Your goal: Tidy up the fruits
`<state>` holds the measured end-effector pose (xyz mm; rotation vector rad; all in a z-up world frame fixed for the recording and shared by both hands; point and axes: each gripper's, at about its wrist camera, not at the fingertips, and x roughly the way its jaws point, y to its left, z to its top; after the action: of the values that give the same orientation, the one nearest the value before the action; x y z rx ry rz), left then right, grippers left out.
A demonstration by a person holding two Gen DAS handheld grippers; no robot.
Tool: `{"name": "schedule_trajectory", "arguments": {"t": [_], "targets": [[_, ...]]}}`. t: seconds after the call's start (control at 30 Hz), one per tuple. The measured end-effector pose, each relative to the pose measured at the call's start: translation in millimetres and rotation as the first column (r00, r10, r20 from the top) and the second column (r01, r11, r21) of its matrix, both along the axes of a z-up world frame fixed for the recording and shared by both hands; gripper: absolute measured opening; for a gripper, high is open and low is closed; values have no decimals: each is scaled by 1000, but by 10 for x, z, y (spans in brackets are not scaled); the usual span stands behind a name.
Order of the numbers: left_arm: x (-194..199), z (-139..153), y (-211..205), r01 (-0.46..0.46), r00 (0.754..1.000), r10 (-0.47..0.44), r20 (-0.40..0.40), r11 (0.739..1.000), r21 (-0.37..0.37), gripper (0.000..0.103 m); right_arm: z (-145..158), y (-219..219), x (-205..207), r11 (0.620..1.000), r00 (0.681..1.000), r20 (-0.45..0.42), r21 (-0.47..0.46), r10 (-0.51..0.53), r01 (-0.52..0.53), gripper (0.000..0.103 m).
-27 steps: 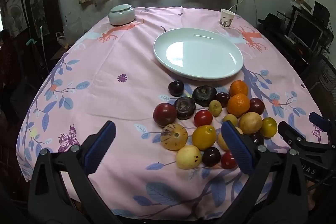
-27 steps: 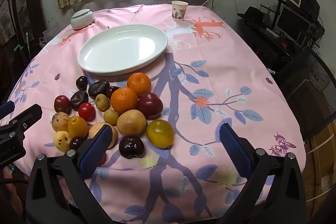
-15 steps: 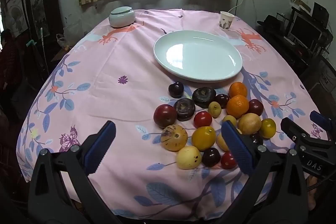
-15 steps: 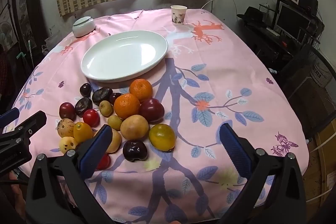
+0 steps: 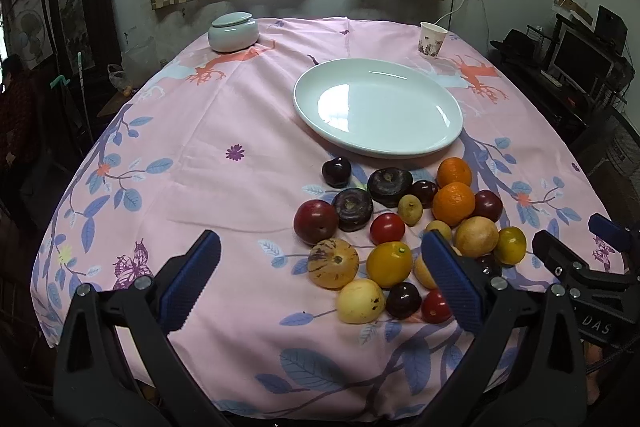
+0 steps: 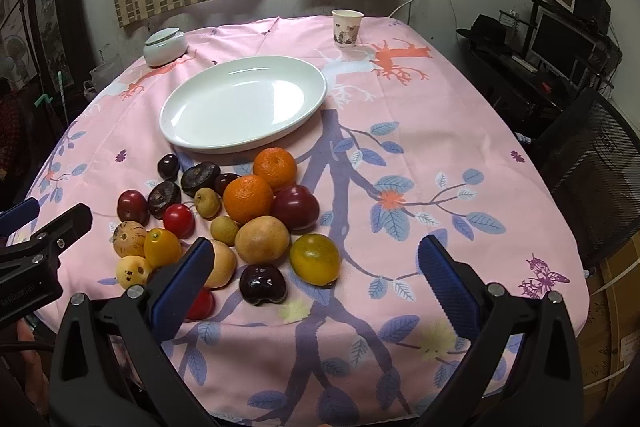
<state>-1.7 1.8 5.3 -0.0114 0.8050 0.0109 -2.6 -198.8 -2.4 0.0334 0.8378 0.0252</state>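
Jaws of both grippers gape empty above the fruit pile (image 6: 240,215), beside the bare plate (image 6: 208,143).

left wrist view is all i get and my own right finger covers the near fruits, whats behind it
Observer: A dark glossy fruit lies on the cloth there, at the near edge of the pile, just left of the yellow-green fruit.
Operator: ok, and is the right gripper holding anything
Observer: No. The right gripper is wide open above the table, and its pads press on nothing.
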Motion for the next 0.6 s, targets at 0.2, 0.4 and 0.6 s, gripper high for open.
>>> {"name": "schedule_trajectory", "arguments": {"t": [0.2, 0.4, 0.6], "targets": [[0, -15, 15, 3, 1000, -3, 1, 1000, 0, 101, 15, 99, -27, 999, 1000, 19, -48, 22, -22, 102], [3, -19, 11, 4, 1000, -4, 2, 1000, 0, 101, -10, 108, -8, 999, 1000, 7, -44, 19, -19, 102], [15, -35, 27, 3, 1000, -3, -4, 1000, -5, 101, -12, 134, -15, 998, 1000, 10, -60, 18, -18, 102]]}}
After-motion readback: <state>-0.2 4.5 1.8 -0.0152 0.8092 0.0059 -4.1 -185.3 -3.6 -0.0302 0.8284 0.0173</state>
